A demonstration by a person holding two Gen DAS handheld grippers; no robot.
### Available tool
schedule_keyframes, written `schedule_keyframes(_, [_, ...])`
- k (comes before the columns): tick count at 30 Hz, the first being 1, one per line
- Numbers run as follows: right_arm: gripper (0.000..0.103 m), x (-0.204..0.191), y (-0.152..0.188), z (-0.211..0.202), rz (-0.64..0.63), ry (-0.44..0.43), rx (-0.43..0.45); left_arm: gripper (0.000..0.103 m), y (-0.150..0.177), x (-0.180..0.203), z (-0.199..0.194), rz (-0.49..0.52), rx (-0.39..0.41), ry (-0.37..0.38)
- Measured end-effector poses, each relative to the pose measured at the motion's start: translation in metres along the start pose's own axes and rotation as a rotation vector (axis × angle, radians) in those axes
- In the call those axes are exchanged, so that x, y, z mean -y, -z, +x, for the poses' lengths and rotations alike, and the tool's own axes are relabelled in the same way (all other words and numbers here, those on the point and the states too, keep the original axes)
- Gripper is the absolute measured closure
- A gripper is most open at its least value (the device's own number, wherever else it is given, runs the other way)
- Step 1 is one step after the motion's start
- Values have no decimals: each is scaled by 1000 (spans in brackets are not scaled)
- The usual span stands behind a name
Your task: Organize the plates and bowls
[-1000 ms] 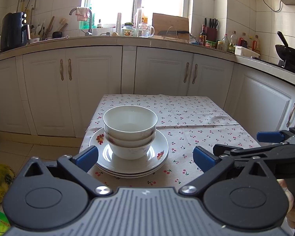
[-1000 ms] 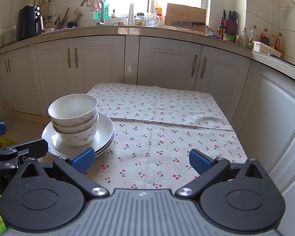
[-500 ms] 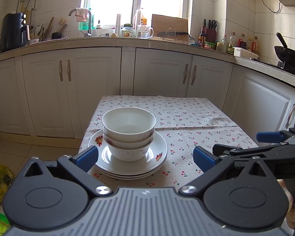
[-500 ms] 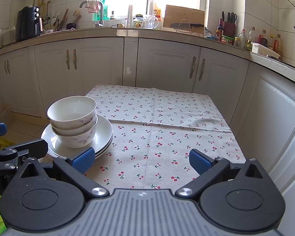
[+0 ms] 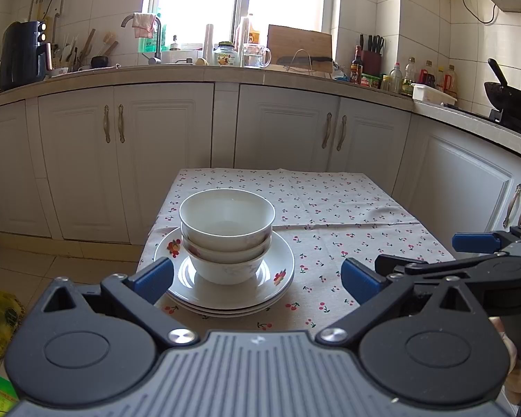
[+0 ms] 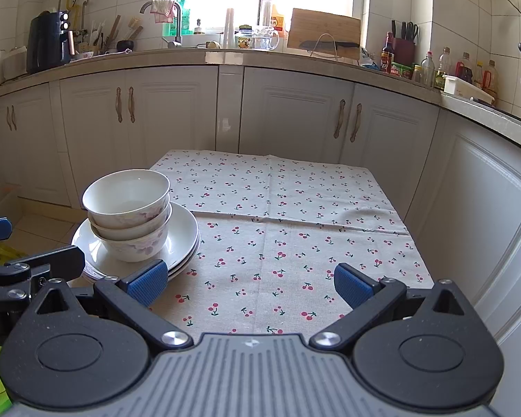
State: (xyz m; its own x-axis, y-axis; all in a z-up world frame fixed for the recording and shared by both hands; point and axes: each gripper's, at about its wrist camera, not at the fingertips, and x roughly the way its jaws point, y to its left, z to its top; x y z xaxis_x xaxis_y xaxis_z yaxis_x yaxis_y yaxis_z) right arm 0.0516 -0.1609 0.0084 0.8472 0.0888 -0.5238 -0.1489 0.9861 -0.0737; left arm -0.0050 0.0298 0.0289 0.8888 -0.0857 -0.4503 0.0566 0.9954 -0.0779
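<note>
Three white bowls [image 5: 226, 232] are nested on a stack of plates [image 5: 281, 260] at the near left part of the cherry-print tablecloth [image 6: 295, 229]. The left gripper [image 5: 257, 276] and the right gripper [image 6: 250, 279] both have their fingers apart, holding nothing.

Both grippers have drawn slightly back from the stacked bowls [image 5: 226, 234].

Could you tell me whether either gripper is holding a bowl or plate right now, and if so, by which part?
Nothing is held. The left gripper and right gripper are both open, short of the stacked bowls on the plates.
</note>
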Motion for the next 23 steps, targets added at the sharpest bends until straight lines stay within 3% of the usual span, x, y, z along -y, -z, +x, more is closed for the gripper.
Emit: schedule_keyframes(23, [0, -3, 0, 1, 5, 9, 0, 1, 1, 0, 1, -2, -4, 4])
